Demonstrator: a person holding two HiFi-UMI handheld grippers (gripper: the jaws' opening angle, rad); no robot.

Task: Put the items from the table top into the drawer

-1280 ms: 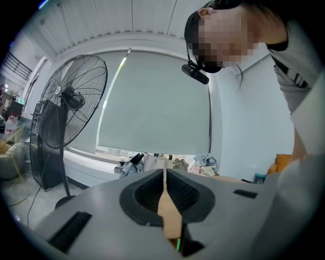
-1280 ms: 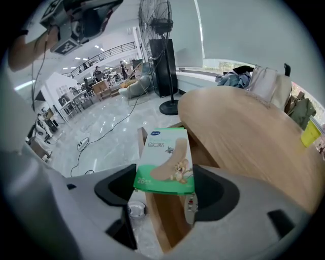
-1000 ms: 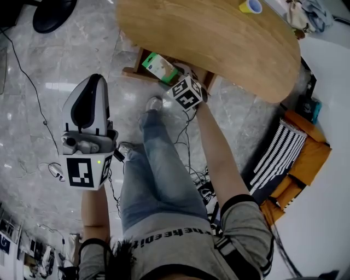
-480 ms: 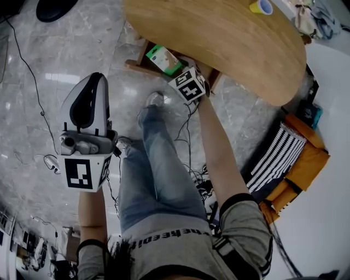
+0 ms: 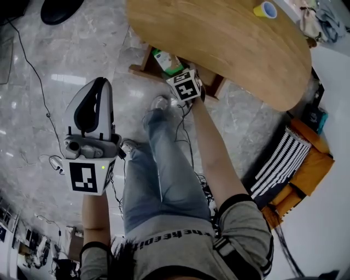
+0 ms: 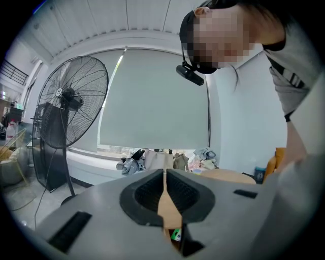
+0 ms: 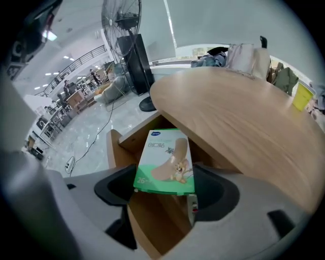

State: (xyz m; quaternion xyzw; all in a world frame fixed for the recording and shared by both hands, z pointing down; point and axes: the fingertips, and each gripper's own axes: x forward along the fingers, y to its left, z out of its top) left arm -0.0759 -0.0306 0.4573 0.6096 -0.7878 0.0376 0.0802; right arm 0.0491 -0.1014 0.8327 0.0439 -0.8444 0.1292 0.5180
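A green and white plaster box (image 7: 165, 161) is clamped between the jaws of my right gripper (image 7: 165, 189). It hangs over the open wooden drawer (image 7: 120, 144) under the round wooden table top (image 7: 238, 117). In the head view the box (image 5: 167, 61) is partly tucked beneath the table's edge, above the drawer (image 5: 143, 70), with the right gripper (image 5: 179, 79) behind it. My left gripper (image 5: 90, 112) is held up at the left, far from the table. Its jaws (image 6: 164, 190) are shut on nothing.
A yellow cup (image 5: 265, 9) stands on the far side of the table top (image 5: 229, 38). A tall floor fan (image 6: 68, 109) stands to the left. Cables run over the marble floor (image 5: 65, 65). An orange bag with a striped cloth (image 5: 295, 158) lies at the right.
The right gripper has carried the box a little farther in under the table's edge, over the drawer. The left gripper has stayed raised and shut.
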